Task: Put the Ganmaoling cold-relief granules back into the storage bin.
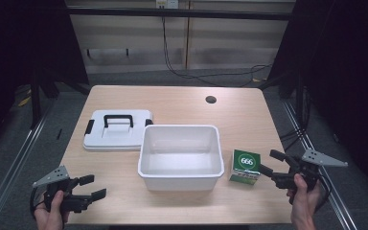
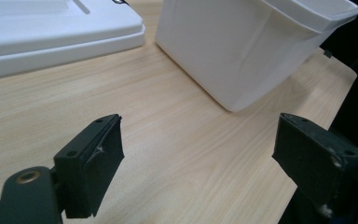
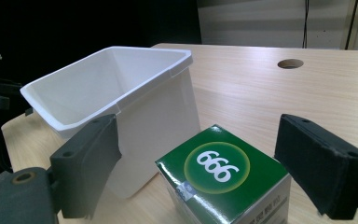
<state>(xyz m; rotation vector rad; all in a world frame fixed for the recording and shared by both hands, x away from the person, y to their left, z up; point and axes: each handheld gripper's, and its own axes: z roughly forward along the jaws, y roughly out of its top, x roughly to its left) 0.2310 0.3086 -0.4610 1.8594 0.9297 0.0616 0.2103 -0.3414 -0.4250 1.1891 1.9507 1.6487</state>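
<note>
A white open bin stands in the middle of the wooden table; its corner rises ahead in the left gripper view, and its side is at the left in the right gripper view. Its white lid with a black handle lies flat to the bin's left. A green box marked "666" stands right of the bin, and it sits just ahead of my right gripper, which is open with the jaws wide. My left gripper is open over the near left of the table, nothing between its jaws.
A round cable hole sits in the tabletop at the far right. Cables trail on the floor behind the table. Metal rails run along both sides.
</note>
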